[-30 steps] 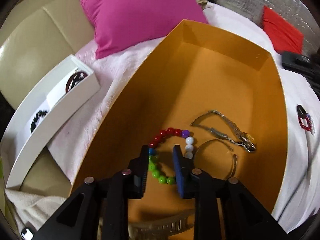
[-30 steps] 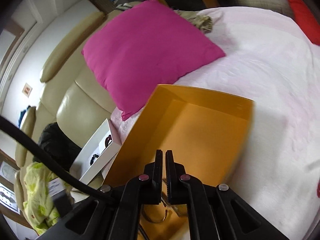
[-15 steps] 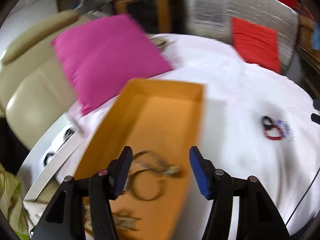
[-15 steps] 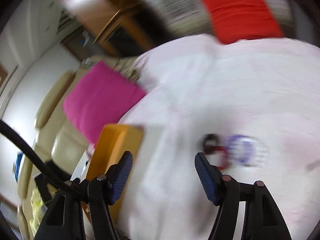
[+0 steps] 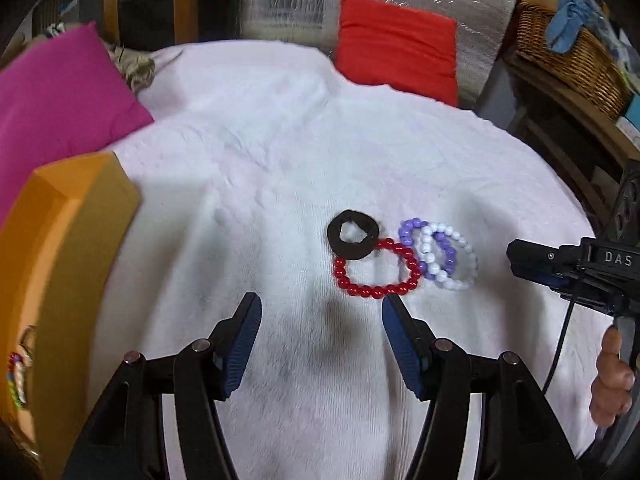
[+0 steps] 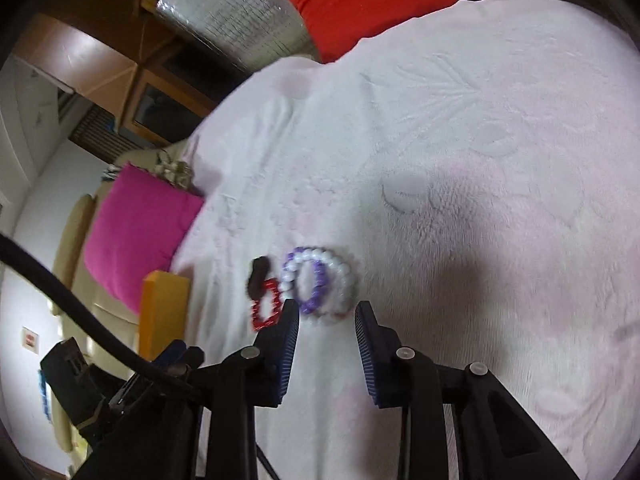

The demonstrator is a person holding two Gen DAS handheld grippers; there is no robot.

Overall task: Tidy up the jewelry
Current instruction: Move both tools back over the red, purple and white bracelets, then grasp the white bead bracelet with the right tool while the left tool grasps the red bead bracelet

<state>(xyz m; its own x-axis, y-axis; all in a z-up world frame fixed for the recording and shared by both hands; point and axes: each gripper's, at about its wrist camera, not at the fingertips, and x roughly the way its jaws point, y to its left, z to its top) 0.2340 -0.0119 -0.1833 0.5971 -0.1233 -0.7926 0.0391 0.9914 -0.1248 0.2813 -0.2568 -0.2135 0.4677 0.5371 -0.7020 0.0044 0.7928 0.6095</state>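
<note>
Three bracelets [image 5: 376, 268] and a black band [image 5: 353, 239] lie bunched on the bed [image 5: 260, 160], right of the box [image 5: 68, 248], so both grippers aim there: left [image 5: 320, 344] wide, empty; right [image 6: 326, 350] closing, empty.

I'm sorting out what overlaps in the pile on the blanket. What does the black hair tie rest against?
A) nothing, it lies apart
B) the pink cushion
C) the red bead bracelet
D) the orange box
C: the black hair tie overlaps the upper left of the red bead bracelet, well clear of the orange box and the pink cushion.
</note>
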